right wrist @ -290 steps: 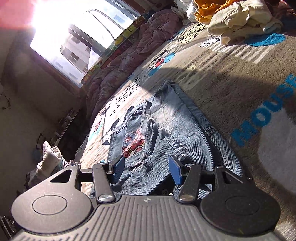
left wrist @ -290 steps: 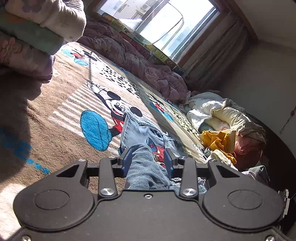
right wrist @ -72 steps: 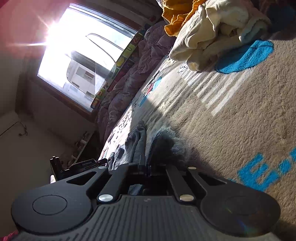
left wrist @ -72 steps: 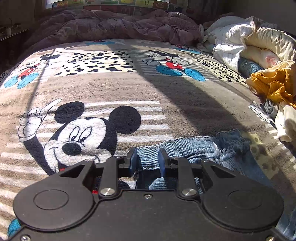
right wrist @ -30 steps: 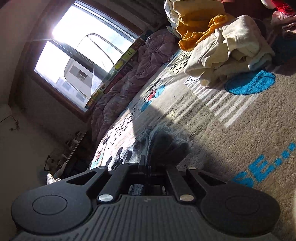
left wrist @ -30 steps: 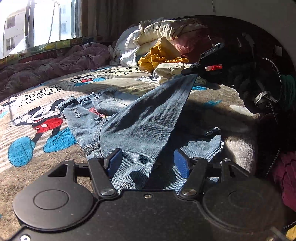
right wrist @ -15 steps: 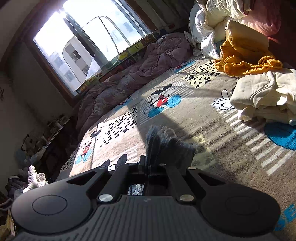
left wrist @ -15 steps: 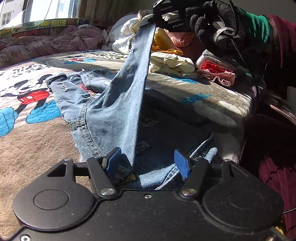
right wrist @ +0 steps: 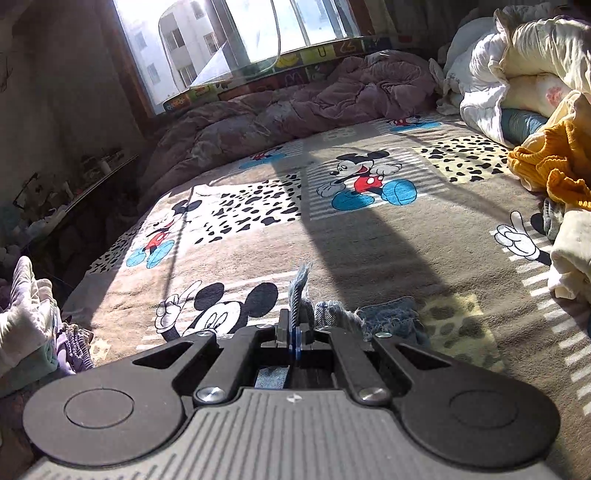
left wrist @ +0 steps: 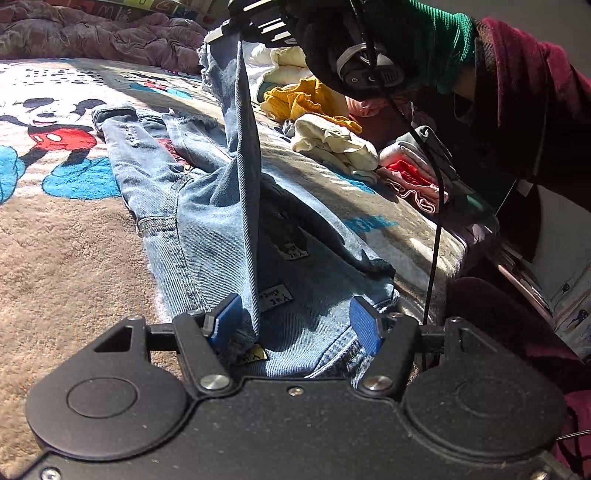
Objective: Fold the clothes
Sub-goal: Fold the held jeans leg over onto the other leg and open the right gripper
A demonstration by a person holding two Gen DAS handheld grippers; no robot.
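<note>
Left wrist view: your right gripper pinches a jeans leg hem, raised.
Left gripper fingers spread over the waistband.

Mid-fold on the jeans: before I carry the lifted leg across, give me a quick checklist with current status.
1. Right tool shut on the frayed hem: ok.
2. Lifted leg hangs taut below that tool: ok.
3. Left tool open, straddling the waist of the jeans, not clamping it: not ok if you want the waist pinned.
4. Other leg lies flat on the blanket: ok.
5. Landing side clear of the cream clothes: ok.
6. Cable clear of the denim: cannot tell.
</note>
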